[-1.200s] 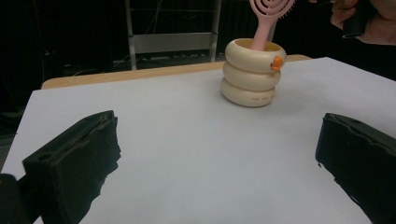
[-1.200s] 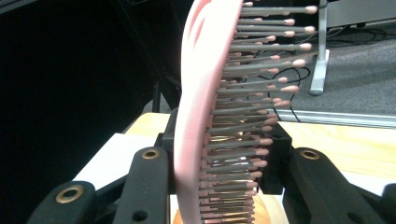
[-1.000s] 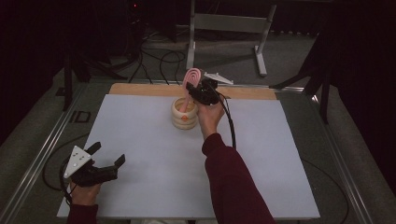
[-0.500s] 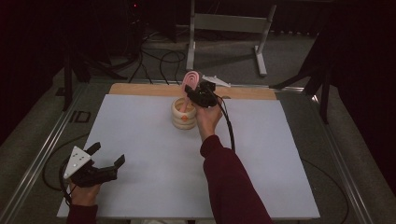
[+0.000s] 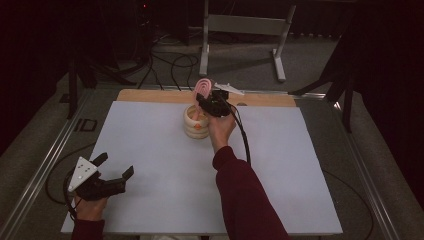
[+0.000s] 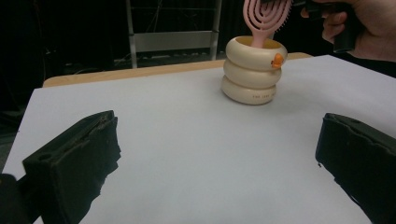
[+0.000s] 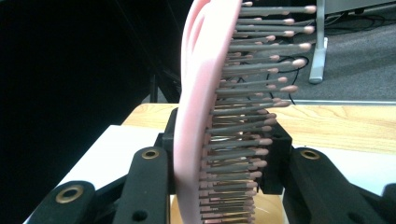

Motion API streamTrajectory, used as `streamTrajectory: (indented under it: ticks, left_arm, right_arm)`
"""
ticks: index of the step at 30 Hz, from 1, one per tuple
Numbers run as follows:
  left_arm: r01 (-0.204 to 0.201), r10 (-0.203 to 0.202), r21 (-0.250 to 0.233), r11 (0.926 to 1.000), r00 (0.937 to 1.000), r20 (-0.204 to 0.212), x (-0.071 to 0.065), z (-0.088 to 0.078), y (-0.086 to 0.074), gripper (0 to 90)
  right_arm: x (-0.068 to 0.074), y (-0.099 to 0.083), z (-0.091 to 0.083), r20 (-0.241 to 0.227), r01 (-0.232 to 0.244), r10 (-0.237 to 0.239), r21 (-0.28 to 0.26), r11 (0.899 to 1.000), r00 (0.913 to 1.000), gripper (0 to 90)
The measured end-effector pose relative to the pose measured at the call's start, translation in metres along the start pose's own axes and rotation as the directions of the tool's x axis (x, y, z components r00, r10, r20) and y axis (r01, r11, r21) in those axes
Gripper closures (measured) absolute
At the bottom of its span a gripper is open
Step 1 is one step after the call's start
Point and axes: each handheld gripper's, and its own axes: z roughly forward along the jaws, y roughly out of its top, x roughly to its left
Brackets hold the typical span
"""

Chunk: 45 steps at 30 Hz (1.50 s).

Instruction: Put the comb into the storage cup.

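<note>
Gripping a pink hairbrush by its head, the right gripper hangs over the cream ringed holder near the far edge of the white table. In the right gripper view the jaws are clamped on the brush, one on its smooth pink back and the other against the bristles, which stick out to the right. The left gripper view shows the brush standing roughly upright with its lower end down inside the mouth of the holder, which has a small orange mark on its top ring. The holder rests on the table, just ahead of the person's right hand. The left gripper sits well apart at the near left corner, jaws spread wide with nothing between them.
</note>
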Motion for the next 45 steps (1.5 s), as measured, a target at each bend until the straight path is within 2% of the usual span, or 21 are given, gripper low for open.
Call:
streamTrajectory:
  ticks: [26, 39, 45]
  left_arm:
    - [-0.005, 0.005, 0.008, 1.0000, 1.0000, 0.007, -0.002, 0.002, -0.001, 0.2]
    - [-0.007, 0.007, 0.012, 0.9999, 1.0000, 0.007, -0.002, 0.003, -0.001, 0.2]
    - [-0.009, 0.009, 0.013, 0.9999, 0.9999, 0.007, -0.003, 0.003, -0.001, 0.2]
  right_arm:
    - [0.003, -0.007, 0.002, 0.002, -0.006, 0.006, -0.001, 1.000, 1.0000, 63.2]
    - [-0.005, -0.008, -0.001, -0.001, -0.036, 0.036, -0.001, 0.999, 0.9993, 63.3]
    - [-0.008, -0.008, -0.002, 0.001, -0.034, 0.034, 0.001, 0.999, 0.9994, 63.4]
